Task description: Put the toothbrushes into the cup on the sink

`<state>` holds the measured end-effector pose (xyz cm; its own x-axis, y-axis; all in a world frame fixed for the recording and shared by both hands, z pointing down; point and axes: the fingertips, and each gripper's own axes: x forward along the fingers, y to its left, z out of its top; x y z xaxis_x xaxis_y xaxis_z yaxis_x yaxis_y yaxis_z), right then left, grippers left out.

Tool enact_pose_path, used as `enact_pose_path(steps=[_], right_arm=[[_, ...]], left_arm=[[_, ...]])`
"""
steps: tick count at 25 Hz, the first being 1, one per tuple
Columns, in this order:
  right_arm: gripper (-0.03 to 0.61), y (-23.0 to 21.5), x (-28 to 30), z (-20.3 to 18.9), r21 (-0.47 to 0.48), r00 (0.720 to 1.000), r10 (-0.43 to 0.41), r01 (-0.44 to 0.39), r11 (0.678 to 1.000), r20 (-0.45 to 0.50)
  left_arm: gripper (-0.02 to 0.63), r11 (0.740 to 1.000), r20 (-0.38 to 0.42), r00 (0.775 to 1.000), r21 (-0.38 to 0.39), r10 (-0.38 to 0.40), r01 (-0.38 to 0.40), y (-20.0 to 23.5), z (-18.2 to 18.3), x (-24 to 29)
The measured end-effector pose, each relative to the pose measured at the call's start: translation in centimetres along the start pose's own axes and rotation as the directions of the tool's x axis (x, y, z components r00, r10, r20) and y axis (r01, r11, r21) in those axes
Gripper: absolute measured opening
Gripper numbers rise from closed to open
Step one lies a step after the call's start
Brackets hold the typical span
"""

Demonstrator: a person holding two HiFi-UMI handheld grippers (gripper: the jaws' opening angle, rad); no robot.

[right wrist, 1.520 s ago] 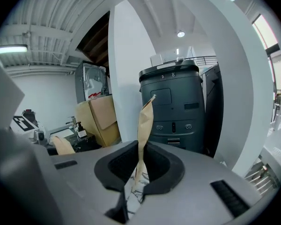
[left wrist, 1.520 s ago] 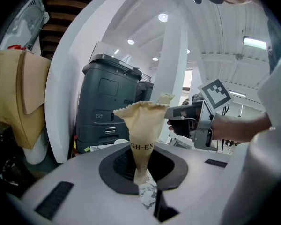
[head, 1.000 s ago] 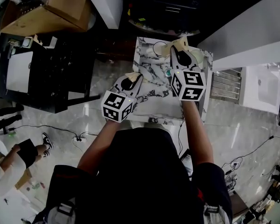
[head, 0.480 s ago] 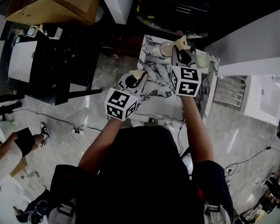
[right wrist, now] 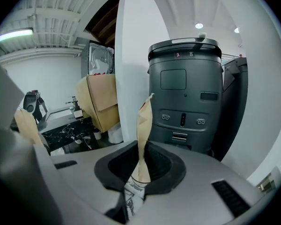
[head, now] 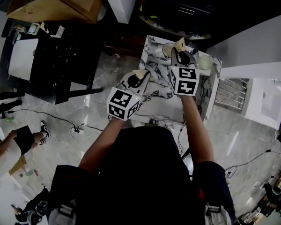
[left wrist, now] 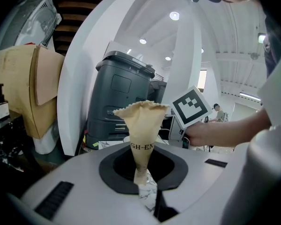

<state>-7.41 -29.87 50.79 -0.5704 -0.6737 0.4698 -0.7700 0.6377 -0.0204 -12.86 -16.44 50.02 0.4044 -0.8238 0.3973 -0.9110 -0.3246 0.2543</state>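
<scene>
Jaws of L gripper point(head: 139, 76) pinch tan-wrapped toothbrush point(left wrist: 143, 130); R gripper point(head: 180, 48) pinches 2nd wrapped toothbrush point(right wrist: 143, 139) beside prob. cup point(head: 166, 50) on marble sink top point(head: 154, 100).

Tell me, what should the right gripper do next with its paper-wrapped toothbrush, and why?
Probably nudge the right gripper toward the cup until its paper-wrapped toothbrush hangs over the opening. The jaws are shut on the toothbrush, and in the head view its tip looks just beside the cup's rim, not inside yet.

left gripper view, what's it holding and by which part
A tan paper packet, likely a wrapped toothbrush, pinched by its narrow lower end; zigzag top free.
</scene>
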Motion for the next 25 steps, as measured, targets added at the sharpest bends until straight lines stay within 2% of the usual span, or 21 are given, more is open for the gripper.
enact_pose_path(steps=[6, 21, 23, 25], right_arm=[[0.049, 0.5, 0.8, -1.1, 0.009, 0.998, 0.024, -0.024, 1.000, -0.057], [0.051, 1.2, 0.6, -2.0, 0.071, 0.995, 0.068, -0.063, 0.996, -0.078], [0.054, 1.4, 0.5, -2.0, 0.074, 0.994, 0.082, -0.077, 0.994, -0.076], [0.086, 1.6, 0.4, -1.8, 0.079, 0.993, 0.098, -0.092, 0.993, -0.068]], left_arm=[[0.031, 1.000, -0.010, 1.000, -0.001, -0.001, 0.001, 0.1, -0.2, -0.1], [0.031, 1.000, -0.009, 1.000, -0.012, -0.021, 0.021, -0.7, -0.4, -0.4], [0.031, 1.000, -0.005, 1.000, -0.015, -0.015, 0.015, -0.9, -0.4, -0.3], [0.031, 1.000, -0.002, 1.000, -0.019, -0.010, 0.010, -1.0, -0.5, -0.2]])
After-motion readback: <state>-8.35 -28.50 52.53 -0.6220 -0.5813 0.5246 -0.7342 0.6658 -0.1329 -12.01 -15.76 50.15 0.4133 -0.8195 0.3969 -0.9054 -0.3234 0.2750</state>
